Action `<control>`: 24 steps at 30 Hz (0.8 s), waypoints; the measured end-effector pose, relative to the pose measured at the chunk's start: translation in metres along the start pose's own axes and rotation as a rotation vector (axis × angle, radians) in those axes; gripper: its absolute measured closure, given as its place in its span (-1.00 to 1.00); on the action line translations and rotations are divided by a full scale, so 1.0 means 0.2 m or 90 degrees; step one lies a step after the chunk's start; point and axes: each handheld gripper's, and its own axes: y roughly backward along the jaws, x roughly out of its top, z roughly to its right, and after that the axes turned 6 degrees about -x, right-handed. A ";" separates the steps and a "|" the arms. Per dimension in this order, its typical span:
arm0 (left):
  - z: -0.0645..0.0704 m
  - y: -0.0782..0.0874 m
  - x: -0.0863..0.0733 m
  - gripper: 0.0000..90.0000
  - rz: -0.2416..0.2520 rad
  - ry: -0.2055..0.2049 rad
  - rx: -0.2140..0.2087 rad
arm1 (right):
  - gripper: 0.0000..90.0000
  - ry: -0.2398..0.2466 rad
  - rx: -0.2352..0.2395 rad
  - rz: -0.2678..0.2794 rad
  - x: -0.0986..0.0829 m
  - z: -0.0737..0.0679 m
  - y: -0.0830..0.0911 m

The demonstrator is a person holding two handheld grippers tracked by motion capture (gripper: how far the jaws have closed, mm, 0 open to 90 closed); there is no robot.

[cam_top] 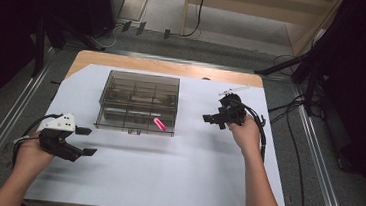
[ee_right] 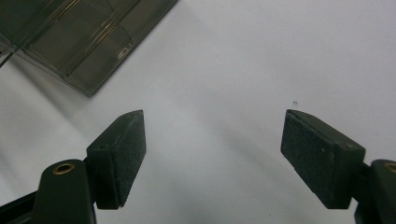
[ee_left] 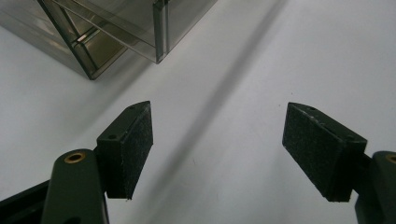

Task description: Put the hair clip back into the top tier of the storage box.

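Observation:
A smoky clear plastic organiser box [cam_top: 138, 103] with several compartments stands on the white sheet [cam_top: 165, 166], and a pink object [cam_top: 159, 124] lies in its front right compartment. My left gripper [cam_top: 86, 141] is held at the left, in front of the box, open with nothing between its pads. In the left gripper view a corner of the box [ee_left: 116, 32] sits beyond the wide-apart pads [ee_left: 128, 149]. My right gripper [cam_top: 212, 120] hovers to the right of the box, open and empty. The right gripper view has the box's edge [ee_right: 79, 42] at upper left.
The white sheet covers a wooden table [cam_top: 124, 62] whose far edge shows bare. Metal rails [cam_top: 316, 160] run along both sides. Cables [cam_top: 293, 143] trail on the floor at the right, and dark stands [cam_top: 41, 35] rise at the back left and right.

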 end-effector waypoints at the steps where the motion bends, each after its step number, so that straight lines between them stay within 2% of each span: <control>1: 0.00 0.00 0.00 -0.42 0.000 0.000 0.000 | -0.49 0.001 0.000 0.000 0.00 0.00 0.00; 24: 0.00 0.00 0.00 -0.42 0.000 0.001 0.000 | -0.50 0.003 0.018 -0.008 0.00 -0.02 0.00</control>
